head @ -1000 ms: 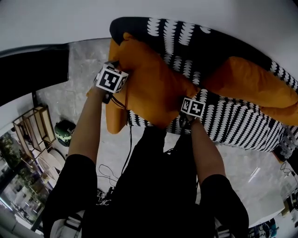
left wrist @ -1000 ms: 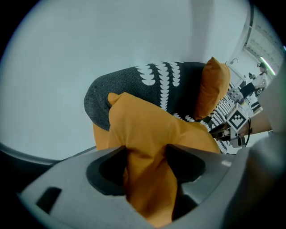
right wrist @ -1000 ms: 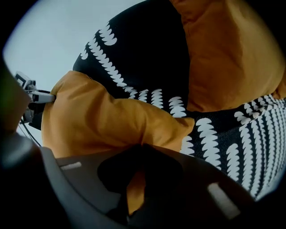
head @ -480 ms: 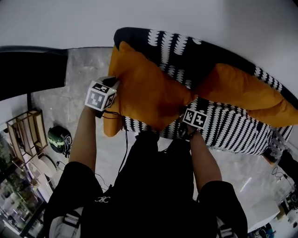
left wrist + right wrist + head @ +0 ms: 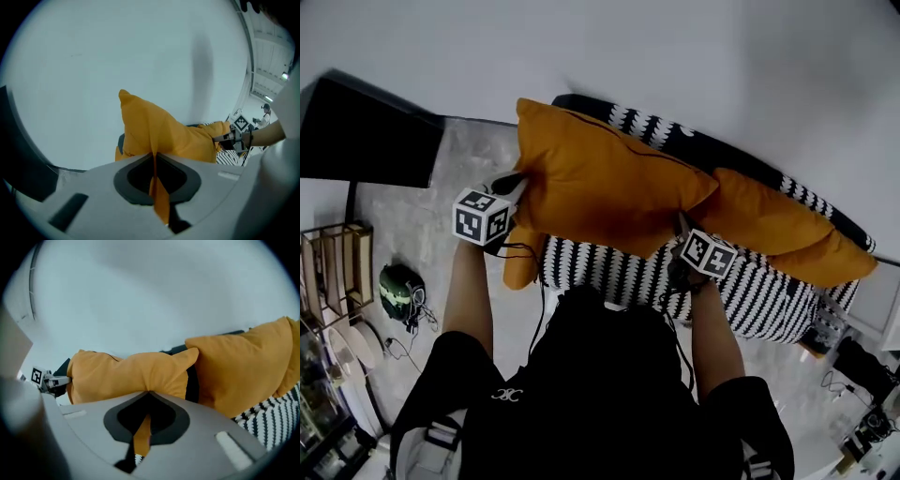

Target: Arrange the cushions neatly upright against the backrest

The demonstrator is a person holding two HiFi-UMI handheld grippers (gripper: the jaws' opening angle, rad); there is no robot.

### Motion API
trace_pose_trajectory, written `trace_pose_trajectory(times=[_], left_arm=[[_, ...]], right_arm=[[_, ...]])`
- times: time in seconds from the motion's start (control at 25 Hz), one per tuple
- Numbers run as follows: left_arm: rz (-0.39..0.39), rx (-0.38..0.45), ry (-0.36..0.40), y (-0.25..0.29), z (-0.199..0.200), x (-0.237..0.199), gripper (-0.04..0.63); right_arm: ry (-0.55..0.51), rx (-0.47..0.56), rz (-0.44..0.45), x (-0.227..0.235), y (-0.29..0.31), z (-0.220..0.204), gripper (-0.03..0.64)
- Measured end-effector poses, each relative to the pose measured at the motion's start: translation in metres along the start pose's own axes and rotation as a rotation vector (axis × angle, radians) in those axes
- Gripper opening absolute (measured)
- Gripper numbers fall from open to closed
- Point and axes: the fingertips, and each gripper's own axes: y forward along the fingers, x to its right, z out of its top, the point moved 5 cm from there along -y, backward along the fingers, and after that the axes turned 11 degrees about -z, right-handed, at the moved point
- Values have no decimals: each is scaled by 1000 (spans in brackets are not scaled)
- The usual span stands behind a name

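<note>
- At the left edge of the orange cushion (image 5: 600,183), the left gripper (image 5: 153,161) has just been closing and now pinches a fold of the cover flat between its jaws.
- At the opposite edge, the right gripper (image 5: 147,397) is pressed together on another fold of the same cover.
- The cushion hangs stretched between the two, lifted clear above the striped sofa (image 5: 609,272).
- To do this step well, hold both hands level so the cushion neither sags nor twists, and carry it toward the backrest (image 5: 661,136).
- Set the bottom edge into the crease of the seat first, then lean the top back.
- Place it just beside the second cushion (image 5: 769,225) at the right, not overlapping it.
- Such thin pinches of cloth may slip, so move smoothly and let go only once the cushion stands.
</note>
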Motion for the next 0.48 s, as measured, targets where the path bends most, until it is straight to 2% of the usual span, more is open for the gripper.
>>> trace_pose_trajectory(times=[0.16,0.28,0.36,0.48], left_arm=[[-10,116,-46,-16,5,-1,15],[-39,181,-99,-15,0,-4,15],[-66,199,-133,-4,-3,-6,15],[-98,183,-140,20,-7,-5,14]], right_arm=[[-39,120,43,-18,-23,54,14],[-90,184,36,-24,-30,80,14],[-112,193,11,-20,-25,90,14],[-97,180,-31,-5,-16,94,14]])
